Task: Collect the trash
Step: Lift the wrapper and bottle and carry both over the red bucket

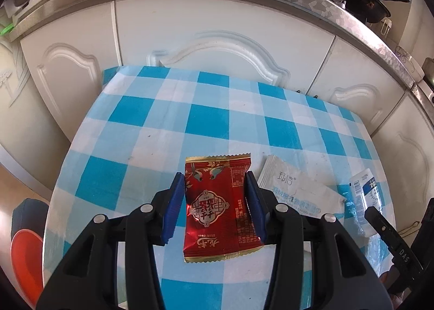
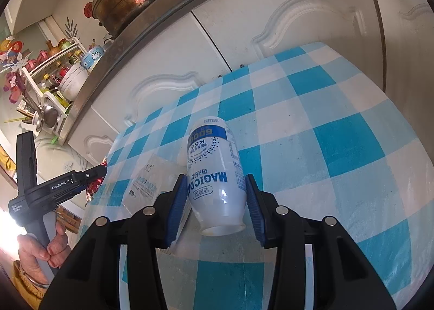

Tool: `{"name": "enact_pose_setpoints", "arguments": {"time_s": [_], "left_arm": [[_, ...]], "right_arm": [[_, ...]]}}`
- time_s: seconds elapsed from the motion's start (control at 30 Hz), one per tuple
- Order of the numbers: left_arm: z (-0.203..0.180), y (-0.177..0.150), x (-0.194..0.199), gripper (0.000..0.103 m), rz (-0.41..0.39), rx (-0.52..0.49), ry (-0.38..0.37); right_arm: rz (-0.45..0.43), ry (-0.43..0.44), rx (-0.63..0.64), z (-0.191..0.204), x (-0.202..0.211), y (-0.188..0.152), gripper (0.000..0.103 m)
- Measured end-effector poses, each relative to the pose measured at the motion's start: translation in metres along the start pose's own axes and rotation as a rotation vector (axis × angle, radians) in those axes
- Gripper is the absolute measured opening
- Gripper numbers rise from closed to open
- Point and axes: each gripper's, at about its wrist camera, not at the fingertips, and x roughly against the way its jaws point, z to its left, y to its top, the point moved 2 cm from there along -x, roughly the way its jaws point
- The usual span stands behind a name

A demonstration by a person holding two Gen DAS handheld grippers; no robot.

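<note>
Hand-held gripper (image 1: 214,206) hides wrapper (image 1: 217,206) edges (left).

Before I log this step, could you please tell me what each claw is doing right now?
Left claw: closed on the red snack wrapper.
Right claw: closed on the white drink bottle.

"MAGICDA" on white bottle (image 2: 214,174), "GenRobot.AI" on left tongs (image 2: 93,174)

Glossy foil wrapper (image 1: 217,206), plastic bottle (image 2: 214,171)
</note>
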Motion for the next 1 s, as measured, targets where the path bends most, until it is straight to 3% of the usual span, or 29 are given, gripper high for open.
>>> {"name": "enact_pose_setpoints", "arguments": {"time_s": [0.6, 1.0], "left_arm": [[0.044, -0.036, 0.06, 0.046, -0.032, 0.026, 0.033], [0.091, -0.057, 0.096, 0.046, -0.043, 0.076, 0.063]], "right_arm": [[0.028, 0.054, -0.06, 0.004, 0.028, -0.033, 0.045], [0.059, 0.036, 0.001, 0.034, 0.048, -0.056, 0.045]]}}
